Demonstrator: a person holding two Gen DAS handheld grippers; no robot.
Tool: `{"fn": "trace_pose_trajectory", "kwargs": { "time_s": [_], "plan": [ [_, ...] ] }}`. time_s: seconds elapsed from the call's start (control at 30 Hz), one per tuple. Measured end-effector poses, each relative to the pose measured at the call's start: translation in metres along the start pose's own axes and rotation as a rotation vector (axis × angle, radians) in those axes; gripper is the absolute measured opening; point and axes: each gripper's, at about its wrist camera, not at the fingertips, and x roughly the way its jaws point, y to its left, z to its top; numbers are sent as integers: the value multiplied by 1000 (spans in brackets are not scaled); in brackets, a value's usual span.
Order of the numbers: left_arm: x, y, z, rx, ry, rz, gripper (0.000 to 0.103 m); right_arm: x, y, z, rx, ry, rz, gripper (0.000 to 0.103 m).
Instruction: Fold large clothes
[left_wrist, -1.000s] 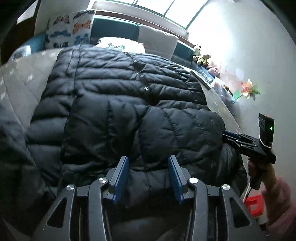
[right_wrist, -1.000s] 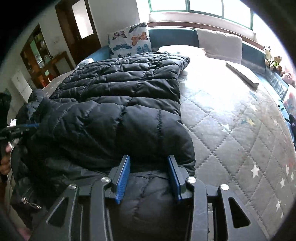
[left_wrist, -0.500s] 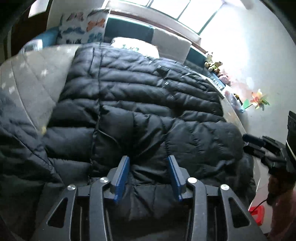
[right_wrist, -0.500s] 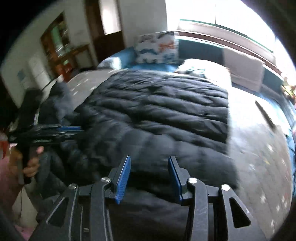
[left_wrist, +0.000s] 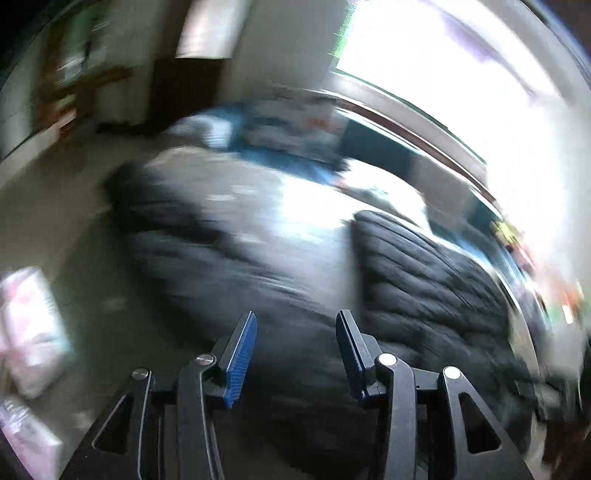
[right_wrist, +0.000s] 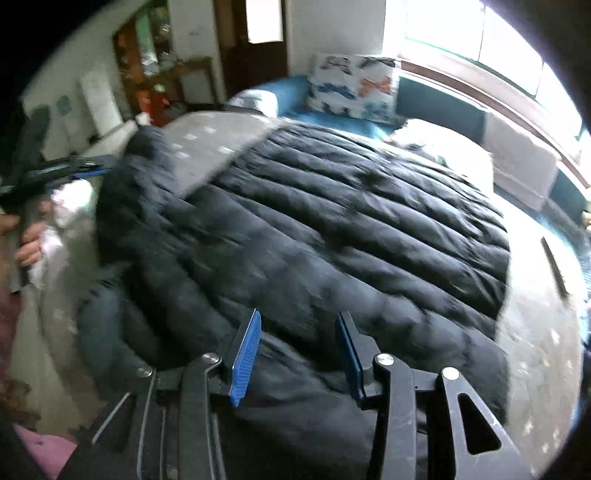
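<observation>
A big black coat is spread on the bed, and the folding is only partly done.

The coat is laid across the middle of the bed, in front of the butterfly pillow. One side part looks turned in over the coat, so a first fold is judged done, but the coat is not yet made small and neat. The right gripper is held over the near edge of the coat with its fingers apart, and nothing is held. The left gripper is also seen with fingers apart and empty. That picture is very blurry, so little more can be told. More folds are left.
</observation>
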Motion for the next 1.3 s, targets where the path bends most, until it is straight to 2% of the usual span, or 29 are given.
{"fn": "trace_pose_trajectory", "kwargs": {
  "time_s": [0.1,0.2,0.3,0.4,0.53,0.6,0.7,0.77,0.8,0.83,0.93,1.07,1.2,1.3],
  "plan": [
    [11,54,14,-174,16,37,48,14,17,9,1,18,93,46],
    [34,103,22,-343,50,13,48,42,30,13,-27,64,98,46],
    [54,128,30,-429,58,-19,48,64,36,13,-32,112,98,46],
    [70,145,38,-455,71,-30,48,81,39,15,-49,163,72,46],
    [91,161,56,-470,71,-7,48,70,45,29,-88,124,61,46],
    [104,169,64,-498,69,-20,48,71,46,35,-83,107,85,46],
    [121,178,70,-541,65,-39,48,92,46,35,-84,140,82,47],
    [129,187,72,-578,50,-73,46,97,47,34,-89,146,79,48],
    [131,189,74,-587,36,-85,41,96,47,36,-91,141,80,48],
    [130,189,76,-588,24,-91,26,93,47,37,-89,138,83,48],
    [111,182,88,-557,-35,-114,12,78,43,38,-70,116,106,48],
    [61,136,116,-401,-153,-85,11,62,39,37,-60,73,104,48],
    [6,71,131,-245,-251,-117,11,44,32,33,-39,35,108,48],
    [-33,8,130,-108,-309,-153,11,23,24,29,-27,-7,110,48]
  ]
}}
